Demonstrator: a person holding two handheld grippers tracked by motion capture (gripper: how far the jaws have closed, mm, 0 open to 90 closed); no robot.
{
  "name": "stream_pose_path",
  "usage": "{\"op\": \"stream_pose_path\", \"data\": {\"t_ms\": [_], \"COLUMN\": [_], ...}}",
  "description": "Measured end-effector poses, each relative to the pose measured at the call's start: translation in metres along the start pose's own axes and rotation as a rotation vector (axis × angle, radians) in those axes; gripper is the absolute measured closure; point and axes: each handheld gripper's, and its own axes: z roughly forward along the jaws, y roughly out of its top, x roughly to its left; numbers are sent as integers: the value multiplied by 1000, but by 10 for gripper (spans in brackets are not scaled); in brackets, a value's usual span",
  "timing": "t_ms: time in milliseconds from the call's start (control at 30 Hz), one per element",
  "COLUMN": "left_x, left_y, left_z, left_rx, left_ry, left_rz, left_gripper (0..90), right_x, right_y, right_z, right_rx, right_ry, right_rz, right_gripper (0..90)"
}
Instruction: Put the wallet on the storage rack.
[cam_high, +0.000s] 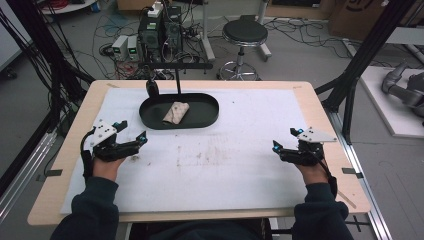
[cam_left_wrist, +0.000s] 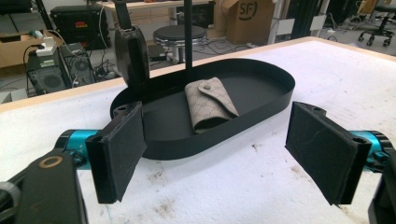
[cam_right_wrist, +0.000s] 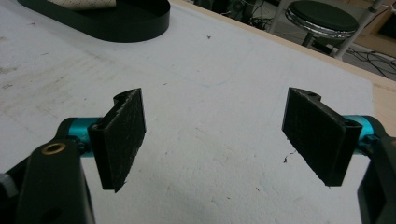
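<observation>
Both forearms wear dark navy sleeves, at the bottom of the high view. The left gripper (cam_high: 131, 134) and right gripper (cam_high: 283, 140) are black, each topped by a pale grey three-cornered plate with small cyan fittings. Their fingers (cam_left_wrist: 122, 151) are flat black rectangular pads, rough-textured, mounted on teal cylindrical barrels; a brass-ringed hole marks the black housing at lower left.

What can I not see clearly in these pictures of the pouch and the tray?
- Pouch, right gripper view: cut off by the top edge.
- Tray, left gripper view: its left end is hidden behind the left gripper's jaw.
- Pouch, high view: too small to show its snap or pattern.
</observation>
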Motion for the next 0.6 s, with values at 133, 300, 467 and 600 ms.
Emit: {"op": "stream_pose_path", "data": {"t_ms": [133,300,467,600], "left_x": [0,-1,0,0], "left_y": [0,-1,-1,-1], "left_z": [0,0,1,2], "left_rx": [2,4,5,7], "left_ry": [1,3,6,8], "left_rz": [3,4,0,1], "left_gripper": [200,199,200,200], "right_x": [0,-1,-1,-2], "right_y": [0,0,0,-1], "right_z": [0,0,-1,0], "right_rx": [0,-2,-2,0], "right_ry": [-2,-2,-4,-3], "right_rz": [1,2,0,1], "right_gripper": [220,220,220,220]}}
